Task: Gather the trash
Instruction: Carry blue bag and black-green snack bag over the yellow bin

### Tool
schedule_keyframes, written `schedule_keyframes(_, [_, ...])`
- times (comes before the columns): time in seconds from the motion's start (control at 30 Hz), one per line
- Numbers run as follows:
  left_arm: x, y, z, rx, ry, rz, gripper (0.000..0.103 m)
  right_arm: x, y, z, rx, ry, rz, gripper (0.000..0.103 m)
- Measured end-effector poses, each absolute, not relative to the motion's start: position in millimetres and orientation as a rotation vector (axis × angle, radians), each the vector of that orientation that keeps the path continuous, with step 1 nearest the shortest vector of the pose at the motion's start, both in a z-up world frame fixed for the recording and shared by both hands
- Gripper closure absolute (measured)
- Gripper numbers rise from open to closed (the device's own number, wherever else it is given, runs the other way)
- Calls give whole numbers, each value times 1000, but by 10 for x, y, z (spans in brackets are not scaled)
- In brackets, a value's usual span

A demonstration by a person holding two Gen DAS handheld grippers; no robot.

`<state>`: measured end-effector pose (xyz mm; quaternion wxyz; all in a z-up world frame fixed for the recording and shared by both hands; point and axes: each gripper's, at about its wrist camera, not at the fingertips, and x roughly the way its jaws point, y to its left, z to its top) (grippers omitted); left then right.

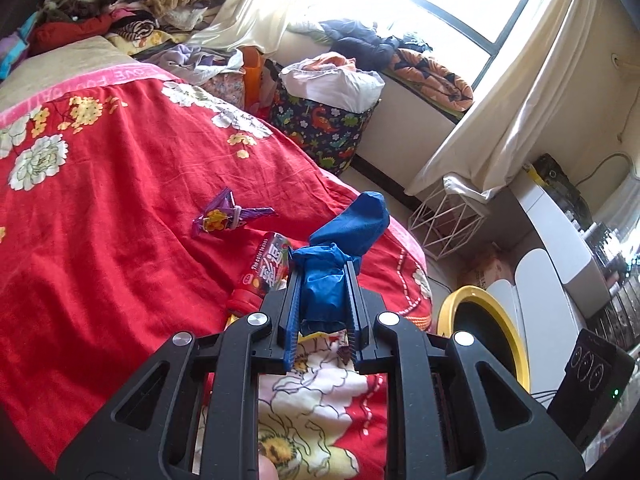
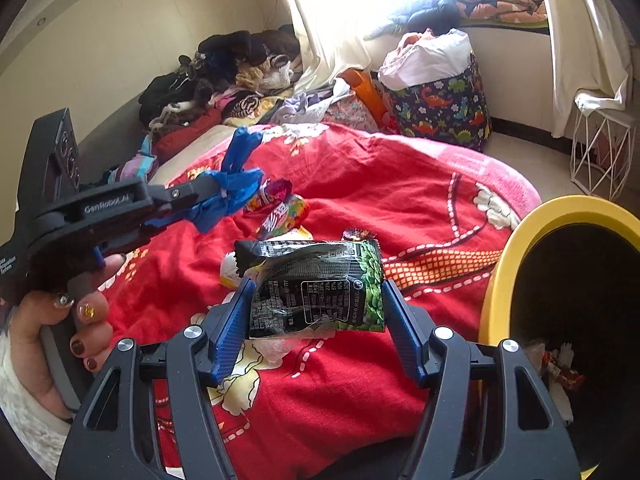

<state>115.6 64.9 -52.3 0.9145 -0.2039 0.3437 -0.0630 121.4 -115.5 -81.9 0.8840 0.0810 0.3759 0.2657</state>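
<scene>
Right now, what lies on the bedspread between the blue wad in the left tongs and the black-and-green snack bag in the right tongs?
In the right wrist view, colourful candy wrappers lie on the red floral bedspread between blue wad and snack bag.

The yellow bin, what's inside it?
Inside the yellow bin, the right wrist view shows a red wrapper and some white scraps near the bottom. The rest is dark, and the right gripper's arm hides part of it.

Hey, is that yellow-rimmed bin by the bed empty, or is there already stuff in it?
Not empty. The right wrist view shows the yellow-rimmed black bin holding some wrappers at its bottom.
</scene>
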Motion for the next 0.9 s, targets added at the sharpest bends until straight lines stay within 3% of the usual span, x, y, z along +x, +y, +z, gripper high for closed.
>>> schedule_keyframes(0.9, [983, 169, -181, -341, 660, -237, 89, 1018, -1625, -467, 198, 663, 452, 41])
